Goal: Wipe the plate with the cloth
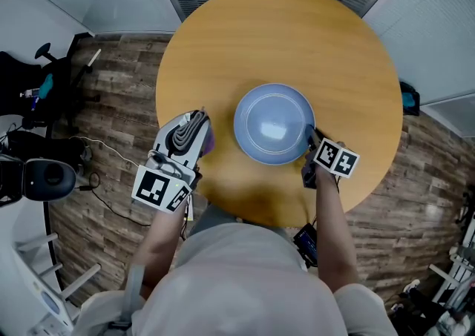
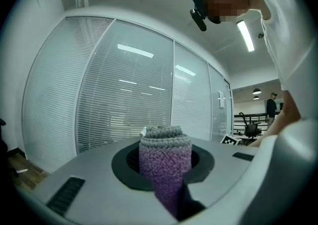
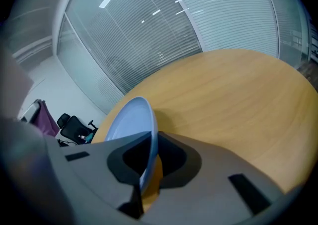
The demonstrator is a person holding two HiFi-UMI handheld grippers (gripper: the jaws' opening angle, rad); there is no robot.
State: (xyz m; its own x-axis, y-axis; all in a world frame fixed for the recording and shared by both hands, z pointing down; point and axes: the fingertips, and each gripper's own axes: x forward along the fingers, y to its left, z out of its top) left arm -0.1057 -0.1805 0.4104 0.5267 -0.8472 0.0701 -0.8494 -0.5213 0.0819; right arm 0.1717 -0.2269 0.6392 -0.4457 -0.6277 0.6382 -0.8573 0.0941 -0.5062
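2 grippers flank the blue plate [image 1: 273, 123] on the round table [image 1: 297, 38]. The right gripper [image 1: 311, 140], at the plate's 4 o'clock, has its jaws clamped on the rim. The left gripper [image 1: 197, 121], at 9 o'clock, pinches the folded purple-grey cloth [image 2: 165, 162], just apart from the plate.

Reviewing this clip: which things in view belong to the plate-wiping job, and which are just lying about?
In the job:
light blue round plate, rim clamped in the right gripper
purple-grey knitted cloth, held by the left gripper
round wooden table beneath

Lying about:
black office chair
black equipment on the floor
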